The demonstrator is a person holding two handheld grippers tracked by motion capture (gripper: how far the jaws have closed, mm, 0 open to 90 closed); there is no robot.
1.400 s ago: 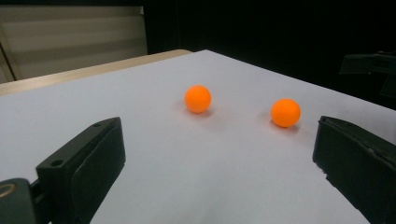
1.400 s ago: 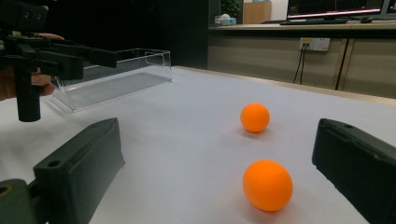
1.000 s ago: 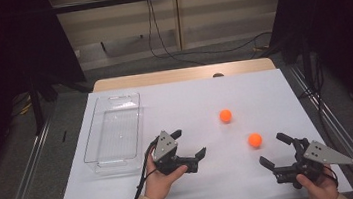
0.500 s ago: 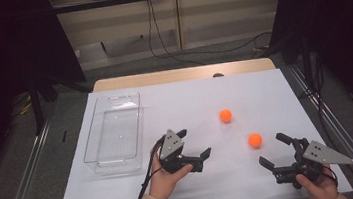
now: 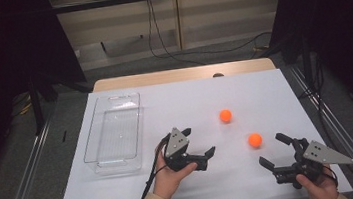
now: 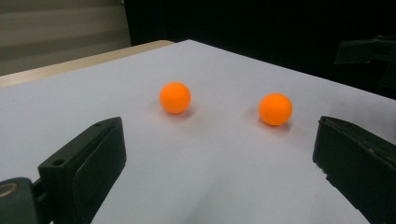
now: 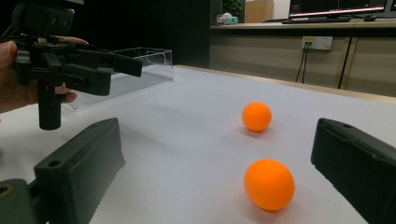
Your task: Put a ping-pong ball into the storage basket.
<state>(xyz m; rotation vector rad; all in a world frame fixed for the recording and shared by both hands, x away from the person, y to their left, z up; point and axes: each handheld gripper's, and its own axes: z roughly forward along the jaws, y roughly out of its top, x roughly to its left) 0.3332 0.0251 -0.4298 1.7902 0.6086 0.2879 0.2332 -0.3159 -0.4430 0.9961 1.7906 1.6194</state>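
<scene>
Both grippers, left (image 5: 195, 144) and right (image 5: 274, 151), had fingers spread wide and empty, while the two orange balls (image 5: 225, 115) (image 5: 254, 140) sat right of center on the bench, looking light, smooth, roll-prone, best pinched across their middles.

The 2 orange balls (image 5: 225, 115) (image 5: 254, 140) look smooth and matt (plastic, seemingly); the tray (image 5: 114, 134) is clear glossy plastic on the matt white table (image 5: 185, 103).

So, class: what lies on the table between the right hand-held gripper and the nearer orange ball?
Nothing: in the right gripper view, bare white table runs from the open right hand-held gripper to the nearer ball.
</scene>
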